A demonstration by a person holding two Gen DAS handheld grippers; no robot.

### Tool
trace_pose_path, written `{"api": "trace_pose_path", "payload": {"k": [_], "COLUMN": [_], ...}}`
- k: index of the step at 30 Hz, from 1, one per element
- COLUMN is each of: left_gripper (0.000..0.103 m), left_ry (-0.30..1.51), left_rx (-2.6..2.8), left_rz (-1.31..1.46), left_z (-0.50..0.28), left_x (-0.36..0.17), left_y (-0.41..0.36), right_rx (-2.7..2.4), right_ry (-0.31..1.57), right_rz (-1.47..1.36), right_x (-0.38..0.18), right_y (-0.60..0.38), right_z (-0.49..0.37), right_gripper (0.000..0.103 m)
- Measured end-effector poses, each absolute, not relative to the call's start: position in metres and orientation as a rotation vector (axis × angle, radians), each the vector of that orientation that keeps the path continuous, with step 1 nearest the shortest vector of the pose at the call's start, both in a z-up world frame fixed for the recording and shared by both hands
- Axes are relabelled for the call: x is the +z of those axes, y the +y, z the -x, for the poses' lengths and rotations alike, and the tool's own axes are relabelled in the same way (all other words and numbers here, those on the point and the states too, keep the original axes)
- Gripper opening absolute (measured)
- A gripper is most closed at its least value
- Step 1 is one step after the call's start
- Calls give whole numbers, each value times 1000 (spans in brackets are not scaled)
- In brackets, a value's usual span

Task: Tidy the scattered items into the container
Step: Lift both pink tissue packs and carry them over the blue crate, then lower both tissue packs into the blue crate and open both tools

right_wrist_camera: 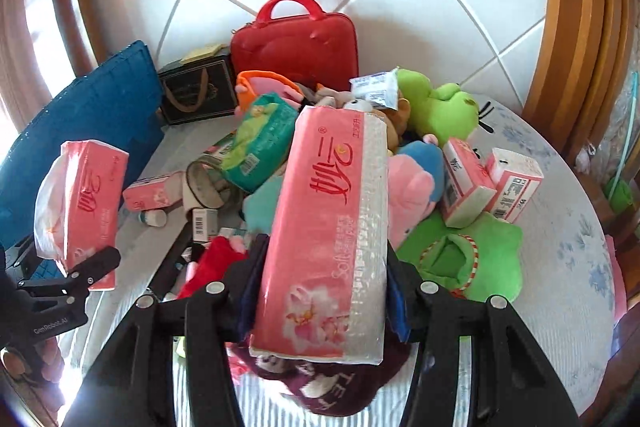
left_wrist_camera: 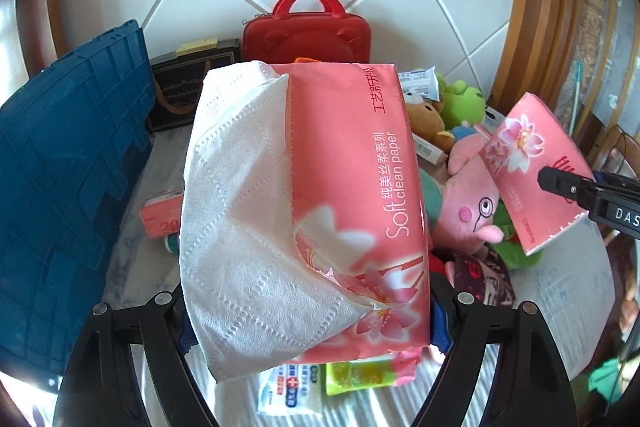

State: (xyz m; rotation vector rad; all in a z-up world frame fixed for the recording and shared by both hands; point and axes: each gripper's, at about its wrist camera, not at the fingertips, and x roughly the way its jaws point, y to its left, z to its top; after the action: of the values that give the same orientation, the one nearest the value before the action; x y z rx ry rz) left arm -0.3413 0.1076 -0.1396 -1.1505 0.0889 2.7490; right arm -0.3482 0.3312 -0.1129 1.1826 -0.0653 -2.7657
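Note:
My left gripper is shut on an opened pink tissue pack with a white tissue hanging out; it also shows at the left of the right wrist view. My right gripper is shut on a second pink tissue pack, also seen at the right of the left wrist view. Both packs are held above a heap of scattered items on the table. The blue crate stands at the left, also in the right wrist view.
A red case and a black box stand against the tiled wall. The heap holds a green frog plush, a pink pig plush, a green tissue pack, small pink boxes, a jar and a maroon cap.

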Motion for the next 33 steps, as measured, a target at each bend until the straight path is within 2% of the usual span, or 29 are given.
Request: {"api": "trace_pose_path", "payload": {"k": [12,19,27,33], "left_gripper": [84,84,84,84], "left_ry": [126,106,72,86], "left_rx": [2854,2995,3192,3277], "left_rz": [1090,1007,896,964], "left_z": [329,337,338,340], "left_x": [-108,-54,15,22], "left_y": [50,10,-92,-192], "right_rx": [-2655,-2597,-2510,-2414], "right_ry": [63,192,271,243], "right_rz": [-1031,-876,-677,-567], "right_x": [-81,-35,21,46], "right_y": [229,173,61,-53], "right_z": [356,376,387,388], "right_gripper": [51,51,51,51]}}
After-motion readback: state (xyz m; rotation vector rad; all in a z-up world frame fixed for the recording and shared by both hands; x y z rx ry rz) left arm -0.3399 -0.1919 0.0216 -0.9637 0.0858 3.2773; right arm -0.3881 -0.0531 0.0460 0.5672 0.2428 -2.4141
